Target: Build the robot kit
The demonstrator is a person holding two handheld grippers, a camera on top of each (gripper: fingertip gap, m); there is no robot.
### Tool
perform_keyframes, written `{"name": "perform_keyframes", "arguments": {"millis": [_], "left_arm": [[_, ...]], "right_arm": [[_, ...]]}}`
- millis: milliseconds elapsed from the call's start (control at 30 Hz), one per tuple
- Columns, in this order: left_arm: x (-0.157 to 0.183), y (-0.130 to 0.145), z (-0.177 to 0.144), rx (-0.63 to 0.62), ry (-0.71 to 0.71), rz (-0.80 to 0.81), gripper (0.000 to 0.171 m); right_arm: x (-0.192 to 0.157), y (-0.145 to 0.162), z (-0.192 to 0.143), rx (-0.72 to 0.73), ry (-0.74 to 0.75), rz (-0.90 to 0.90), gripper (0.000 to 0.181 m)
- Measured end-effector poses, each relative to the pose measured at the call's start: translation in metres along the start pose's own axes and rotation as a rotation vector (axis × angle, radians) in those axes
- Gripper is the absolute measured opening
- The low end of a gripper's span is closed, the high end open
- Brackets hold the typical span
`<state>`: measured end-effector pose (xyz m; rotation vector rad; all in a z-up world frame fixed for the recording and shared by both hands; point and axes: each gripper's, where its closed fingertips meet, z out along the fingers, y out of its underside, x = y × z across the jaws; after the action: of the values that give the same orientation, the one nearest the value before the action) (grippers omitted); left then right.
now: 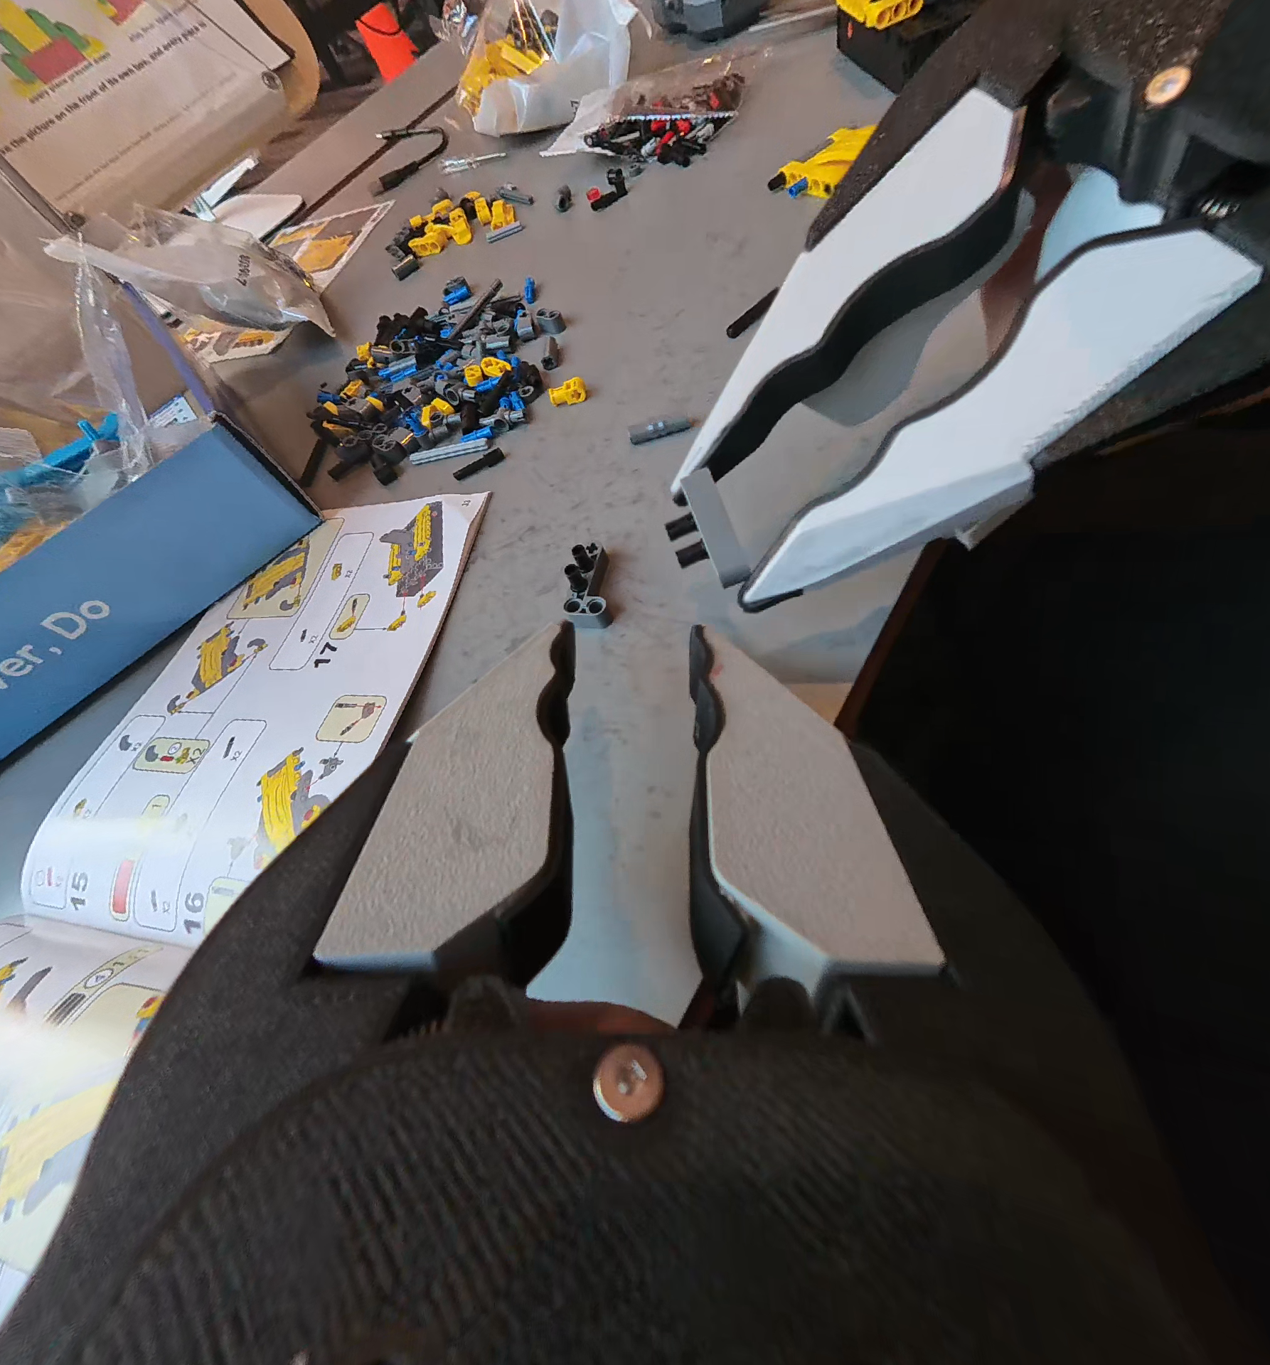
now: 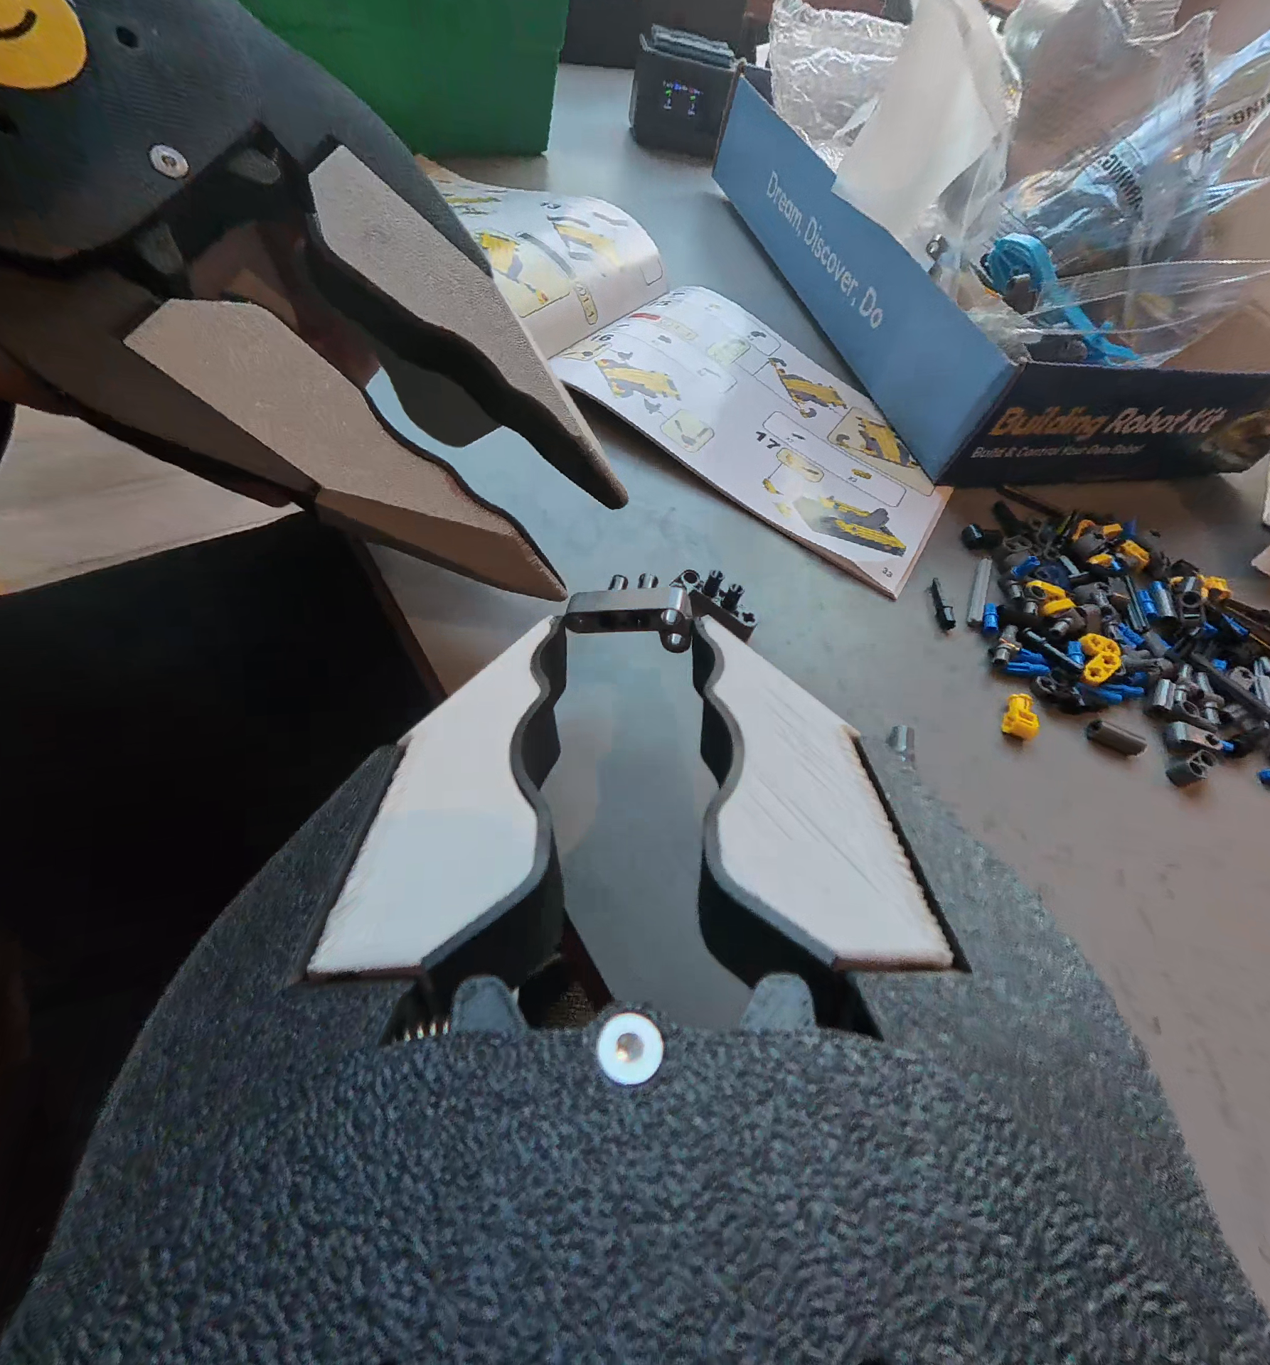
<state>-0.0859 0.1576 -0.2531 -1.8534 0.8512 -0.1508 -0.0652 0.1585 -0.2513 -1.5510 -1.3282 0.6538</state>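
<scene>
Bare grey tabletop [image 1: 639,354] between my left gripper [image 1: 630,637] and the loose pile of small parts [image 1: 432,384]; room to pass there. Just ahead of my left fingertips a small grey connector [image 1: 588,583] sits in the lane. Open instruction booklet [image 1: 263,702] and blue box [image 1: 122,561] close off the left side. My right gripper [image 2: 628,624], clamped on a grey beam [image 2: 617,617], crowds in from the right, near the table edge. Beyond the pile, plastic bags [image 1: 543,66] and scattered pieces block the far tabletop.
</scene>
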Motion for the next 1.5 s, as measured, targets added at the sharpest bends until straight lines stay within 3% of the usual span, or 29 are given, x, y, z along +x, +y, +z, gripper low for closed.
{"name": "perform_keyframes", "arguments": {"millis": [167, 400, 533, 667, 767, 933, 1067, 1133, 1233, 1367, 1500], "left_arm": [[0.003, -0.006, -0.005, 0.026, 0.107, -0.127, 0.028], [0.042, -0.043, -0.023, 0.124, 0.718, -0.757, 0.036], [0.039, -0.059, -0.035, 0.200, 0.882, -0.935, 0.028], [0.040, -0.060, -0.036, 0.213, 0.888, -0.954, 0.007], [0.039, -0.055, -0.035, 0.198, 0.844, -0.907, 0.005], [0.031, -0.033, -0.027, 0.097, 0.629, -0.590, 0.005], [0.036, -0.016, -0.029, 0.024, 0.620, -0.424, 0.005], [0.035, -0.012, -0.026, 0.015, 0.611, -0.439, 0.005], [0.028, -0.020, -0.022, 0.068, 0.604, -0.574, 0.005], [0.028, -0.036, -0.028, 0.161, 0.753, -0.826, 0.005], [0.023, -0.039, -0.030, 0.200, 0.731, -0.791, 0.005]], "right_arm": [[0.006, -0.005, -0.005, 0.017, 0.059, -0.112, 0.033], [0.000, -0.037, -0.028, 0.163, 0.141, -0.281, 0.033], [-0.011, -0.046, -0.034, 0.201, 0.138, -0.342, 0.033], [-0.019, -0.046, -0.031, 0.201, 0.130, -0.362, 0.033], [-0.019, -0.042, -0.026, 0.176, 0.125, -0.344, 0.032], [-0.014, -0.029, -0.020, 0.132, 0.064, -0.236, 0.022], [-0.028, -0.023, -0.016, 0.126, -0.099, -0.113, 0.026], [-0.034, -0.023, -0.016, 0.130, -0.165, -0.053, 0.026], [-0.023, -0.020, -0.014, 0.111, -0.102, -0.065, 0.026], [-0.027, -0.025, -0.016, 0.141, -0.147, -0.002, 0.027], [-0.026, -0.033, -0.022, 0.197, -0.221, 0.137, 0.027]]}}
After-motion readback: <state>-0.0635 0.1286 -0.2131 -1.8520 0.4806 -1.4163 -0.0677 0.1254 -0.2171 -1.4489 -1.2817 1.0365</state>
